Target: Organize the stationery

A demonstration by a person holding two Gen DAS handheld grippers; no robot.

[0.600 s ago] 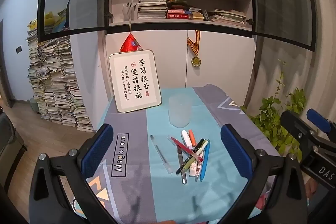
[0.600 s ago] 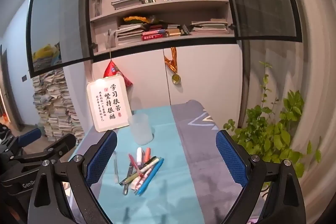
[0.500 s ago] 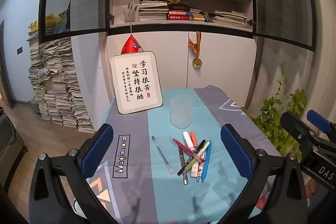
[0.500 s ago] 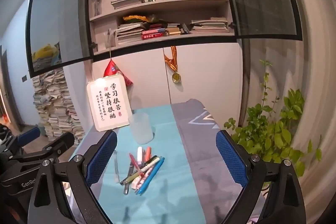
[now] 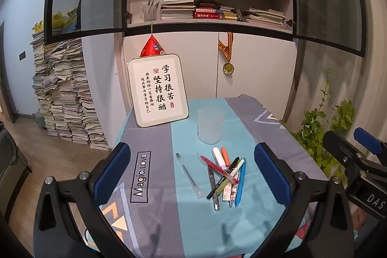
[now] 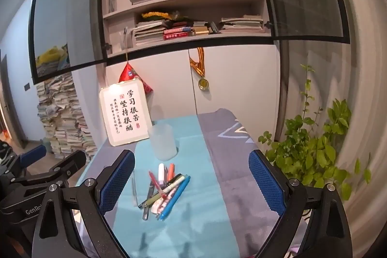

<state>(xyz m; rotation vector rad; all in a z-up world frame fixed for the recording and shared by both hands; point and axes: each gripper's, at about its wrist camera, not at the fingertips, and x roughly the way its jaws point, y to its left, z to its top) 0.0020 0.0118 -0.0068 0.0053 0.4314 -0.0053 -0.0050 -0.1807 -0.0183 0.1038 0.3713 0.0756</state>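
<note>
Several pens and markers lie in a loose pile (image 5: 227, 175) (image 6: 167, 187) on the teal stripe of the tablecloth. One clear pen (image 5: 189, 175) lies apart, left of the pile. A frosted translucent cup (image 5: 210, 125) (image 6: 162, 141) stands upright just behind them. My left gripper (image 5: 192, 173) hovers above the near table edge, open, with nothing between its blue pads. My right gripper (image 6: 191, 181) hangs likewise, open and empty, to the right of the left one. In the left wrist view the right gripper's body (image 5: 358, 166) shows at the right edge.
A framed calligraphy sign (image 5: 158, 90) leans at the table's back left. A cupboard front with a medal (image 5: 228, 67) and bookshelves rises behind. A leafy plant (image 6: 314, 149) stands right of the table. Tall paper stacks (image 5: 65, 93) stand on the floor at left.
Both views have shifted very slightly: the table and pens sit a touch lower in the left wrist view. Both grippers stay wide open, and nothing on the table has moved.
</note>
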